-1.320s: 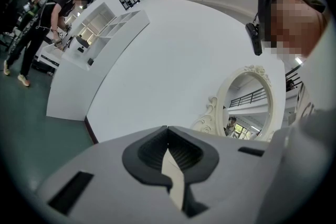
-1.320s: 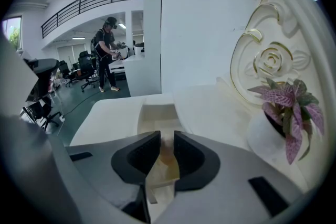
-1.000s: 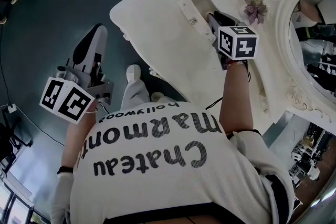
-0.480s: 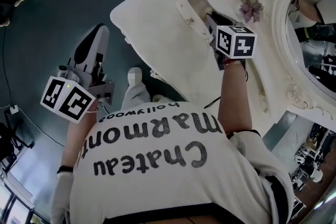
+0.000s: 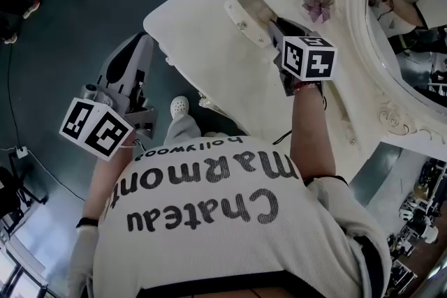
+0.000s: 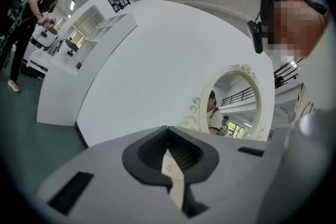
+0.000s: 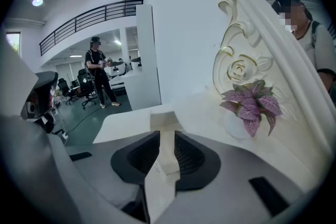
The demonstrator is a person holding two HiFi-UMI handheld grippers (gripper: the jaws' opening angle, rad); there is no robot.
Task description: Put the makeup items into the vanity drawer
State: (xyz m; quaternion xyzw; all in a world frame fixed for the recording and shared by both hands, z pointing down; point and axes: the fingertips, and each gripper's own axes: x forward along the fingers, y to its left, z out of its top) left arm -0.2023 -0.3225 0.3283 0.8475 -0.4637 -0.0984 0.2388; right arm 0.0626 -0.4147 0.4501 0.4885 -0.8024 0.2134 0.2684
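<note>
Drawer [image 5: 250, 9] is standing pulled out at the far end of the bench [image 5: 209, 66], just below the foot of the mirror [image 5: 380, 91]. Its front panel, with a small knob, is facing out over the open bench top. The right hand-held gripper [image 5: 278, 31] is hovering over the bench just beside the drawer and pointing its jaws at the open compartment, with the person's arm reaching in from the bench's near edge.

In the right gripper view the jaws are standing slightly apart. Only the cream bench top and the end of the drawer are showing in the narrow gap between the dark pads [image 7: 191, 157]. What is lying inside the drawer is not showing in any view. A small plant [image 7: 251, 105] with pink-purple leaves is sitting in a white pot on the bench's back ledge, to the right of the jaws and against the mirror's carved frame.

The left hand-held gripper [image 5: 134, 52] is hanging off the bench, beyond its left edge, over the dark green floor [image 5: 63, 31]. In the left gripper view its jaws are pressing together tip to tip with nothing between them, and they are aiming at a curved white wall [image 6: 157, 55] with the mirror showing to the right. A white shoe [image 5: 179, 107] is resting on the floor just below the bench's near edge.
</note>
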